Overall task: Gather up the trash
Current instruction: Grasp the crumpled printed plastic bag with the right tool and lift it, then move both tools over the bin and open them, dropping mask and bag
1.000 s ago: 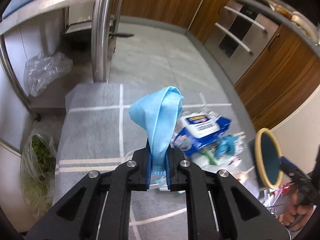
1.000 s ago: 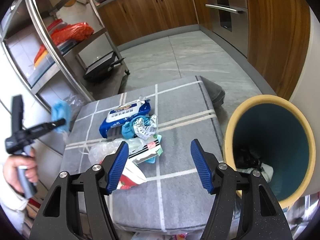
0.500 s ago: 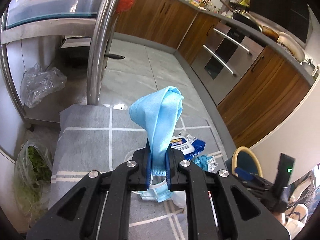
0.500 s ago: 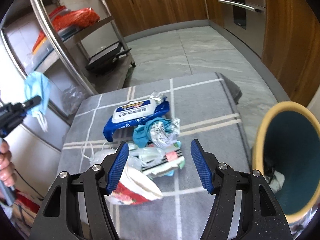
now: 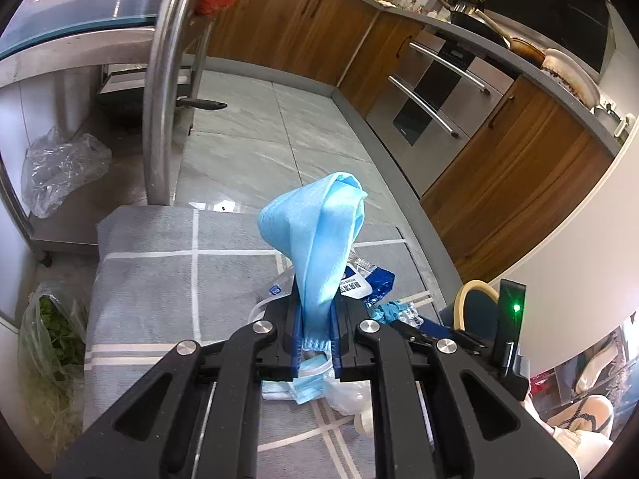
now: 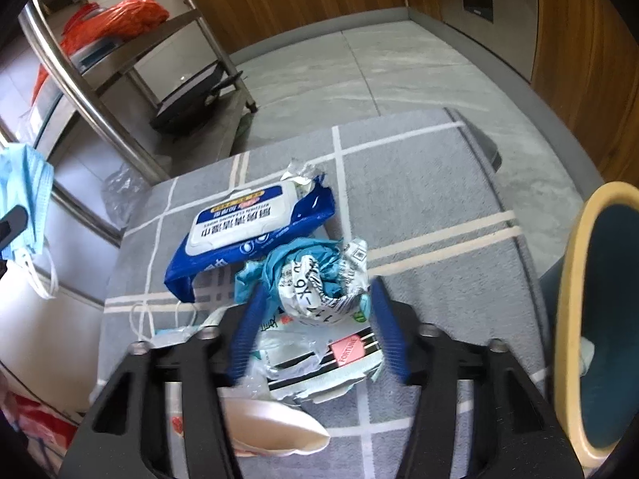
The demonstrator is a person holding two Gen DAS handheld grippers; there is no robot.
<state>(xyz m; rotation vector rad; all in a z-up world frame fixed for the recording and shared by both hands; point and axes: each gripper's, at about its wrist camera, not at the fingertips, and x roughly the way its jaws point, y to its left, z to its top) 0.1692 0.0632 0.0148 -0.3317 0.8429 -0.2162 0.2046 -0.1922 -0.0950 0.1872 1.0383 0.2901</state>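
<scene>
Right hand-held gripper (image 6: 315, 323) has dropped from beside the bin (image 6: 575, 319) onto the trash pile; its jaws have just been closing around the crumpled wrapper (image 6: 319, 279) at frame centre, not yet pinching. Left hand-held gripper (image 5: 315, 333) stays clamped on the blue mask (image 5: 319, 239), raised higher.

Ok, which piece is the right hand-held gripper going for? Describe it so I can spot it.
On the grey checked mat, find the trash pile beside the yellow-rimmed bin. Just below the blue wet-wipes pack lies a crumpled white printed wrapper, balled with teal plastic; it alone sits between the right hand-held gripper fingers.
</scene>
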